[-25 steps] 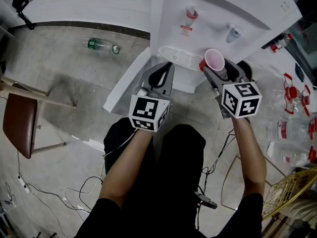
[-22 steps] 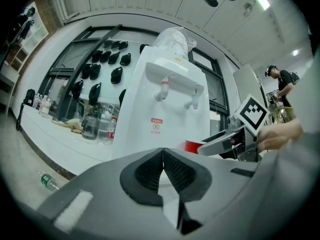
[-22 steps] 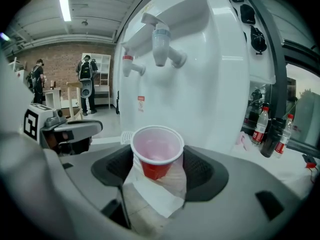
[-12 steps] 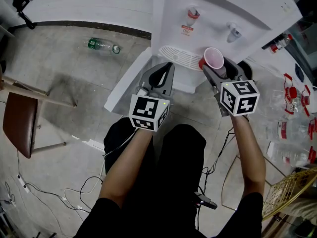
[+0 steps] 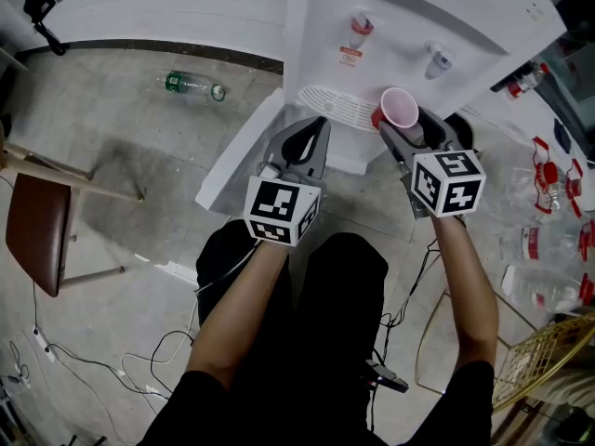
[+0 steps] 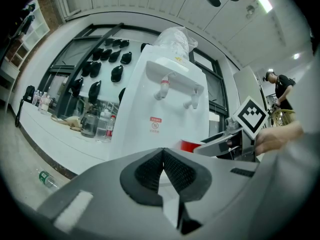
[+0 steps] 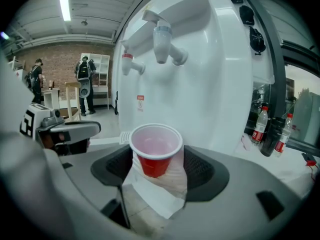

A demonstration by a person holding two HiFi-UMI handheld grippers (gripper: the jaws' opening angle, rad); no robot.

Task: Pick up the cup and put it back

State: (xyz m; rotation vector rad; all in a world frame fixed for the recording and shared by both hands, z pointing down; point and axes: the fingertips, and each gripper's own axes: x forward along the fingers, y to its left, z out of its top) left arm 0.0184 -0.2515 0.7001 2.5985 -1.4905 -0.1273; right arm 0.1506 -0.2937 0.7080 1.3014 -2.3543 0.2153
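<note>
Nothing has moved: right gripper [image 7: 156,160] pinches the cup [image 7: 155,145] in wide-spread jaws; left gripper [image 6: 162,154] jaws together.

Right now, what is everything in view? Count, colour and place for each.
cup: one, red, between the right claw's pads
water dispenser: one, white, straight ahead
bottle: one, green, lying on floor, left
chair: one, brown seat, far left
counter: one, white, top left
clear bottles: several, red labels, floor, right
wire basket: one, gold, lower right
bystanders: two, dark clothes, background
left claw: one, grey, shut, empty
right claw: one, grey, gripping the cup
</note>
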